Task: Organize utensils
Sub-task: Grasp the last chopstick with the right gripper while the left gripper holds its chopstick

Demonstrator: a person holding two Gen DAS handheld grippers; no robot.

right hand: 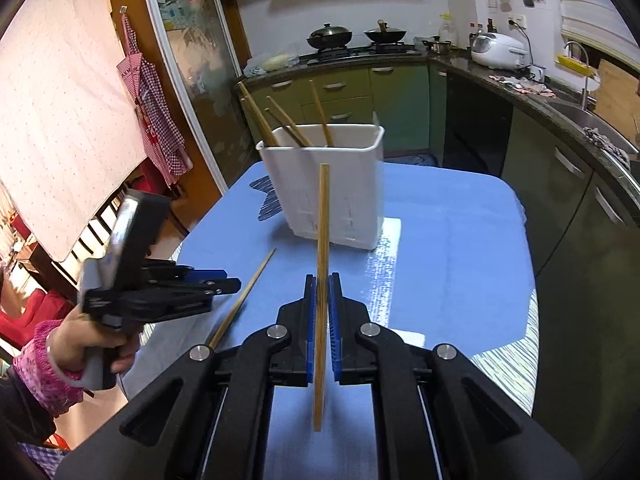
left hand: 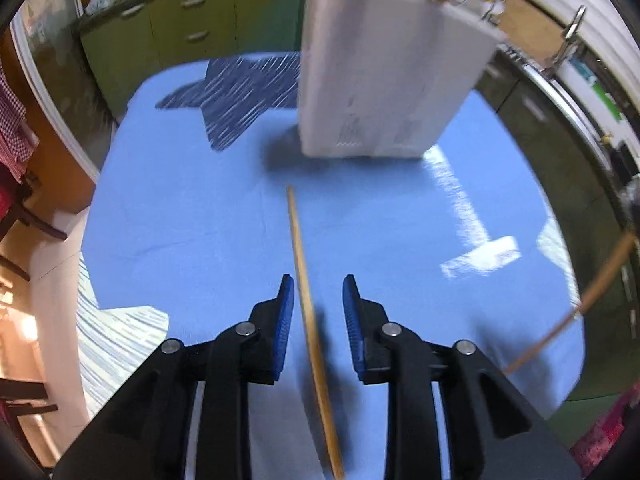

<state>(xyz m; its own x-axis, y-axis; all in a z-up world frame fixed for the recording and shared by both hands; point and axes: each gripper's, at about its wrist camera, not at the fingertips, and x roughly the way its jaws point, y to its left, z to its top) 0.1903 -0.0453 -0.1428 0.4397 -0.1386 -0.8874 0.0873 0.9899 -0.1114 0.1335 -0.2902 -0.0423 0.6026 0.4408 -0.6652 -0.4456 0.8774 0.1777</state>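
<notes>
Between spread left gripper (left hand: pixel 318 300) pads, chopstick (left hand: pixel 308 300) lying along 12-to-6 (right gripper (right hand: pixel 322 292) pinching another).

Tablecloth (right hand: pixel 448 240): plain light blue, with a navy patch streaked white behind the bin. Bin (right hand: pixel 332 184): white, faint grey marks low on its front. Chopsticks (right hand: pixel 322 280): tan. Pads (left hand: pixel 286 320): blue, on black gripper (left hand: pixel 318 320) arms. Cabinets (right hand: pixel 360 88) beyond the bin: green. Apron (right hand: pixel 154 112) left of the bin: red-and-white check. Sleeve (right hand: pixel 44 368): pink knit.
</notes>
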